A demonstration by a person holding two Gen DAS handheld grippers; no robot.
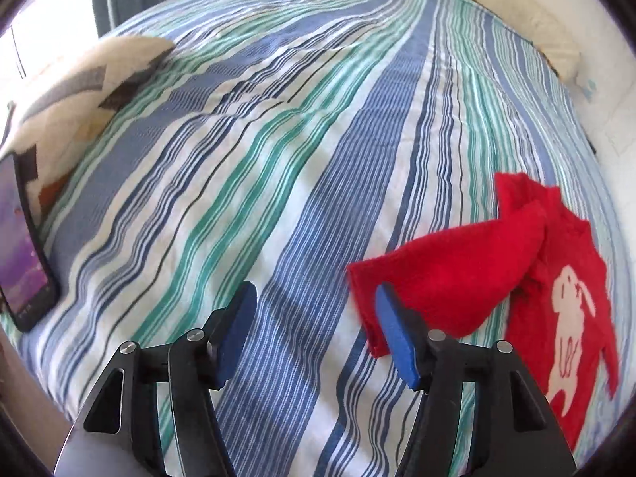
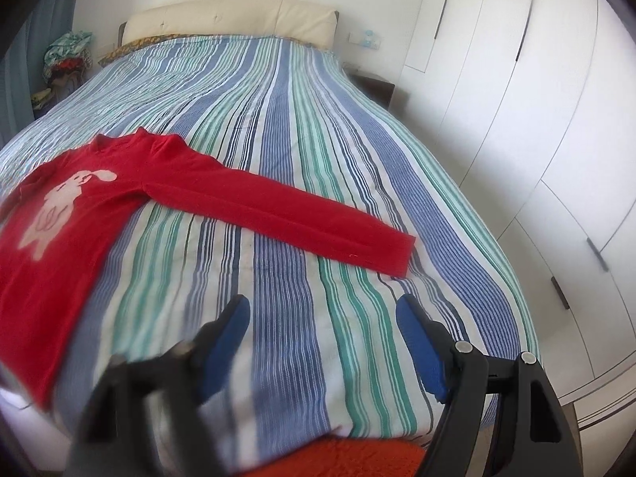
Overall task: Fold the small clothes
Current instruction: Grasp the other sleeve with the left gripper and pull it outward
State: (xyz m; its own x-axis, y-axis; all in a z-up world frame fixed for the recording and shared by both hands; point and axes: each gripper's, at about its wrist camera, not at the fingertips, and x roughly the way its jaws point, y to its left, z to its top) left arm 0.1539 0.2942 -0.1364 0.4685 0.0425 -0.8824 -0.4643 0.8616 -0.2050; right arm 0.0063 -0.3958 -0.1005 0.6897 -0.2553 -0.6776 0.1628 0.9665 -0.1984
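A red sweater with a white rabbit on the front (image 2: 79,206) lies flat on the striped bedspread (image 2: 298,139). One sleeve (image 2: 278,210) stretches straight out to the right, and its cuff (image 2: 397,254) lies just beyond my right gripper (image 2: 322,302). That gripper is open over bare bedspread. In the left wrist view the other sleeve (image 1: 457,270) is folded across toward the left, away from the rabbit (image 1: 564,318). My left gripper (image 1: 316,290) is open with nothing between its fingers; the cuff lies just behind the right finger (image 1: 393,326).
A dark tablet (image 1: 24,238) and a cream patterned cushion (image 1: 79,91) lie at the bed's left side. A cream headboard (image 2: 230,20) is at the far end, white wardrobes (image 2: 516,119) on the right, a heap of clothes (image 2: 67,55) at the back left.
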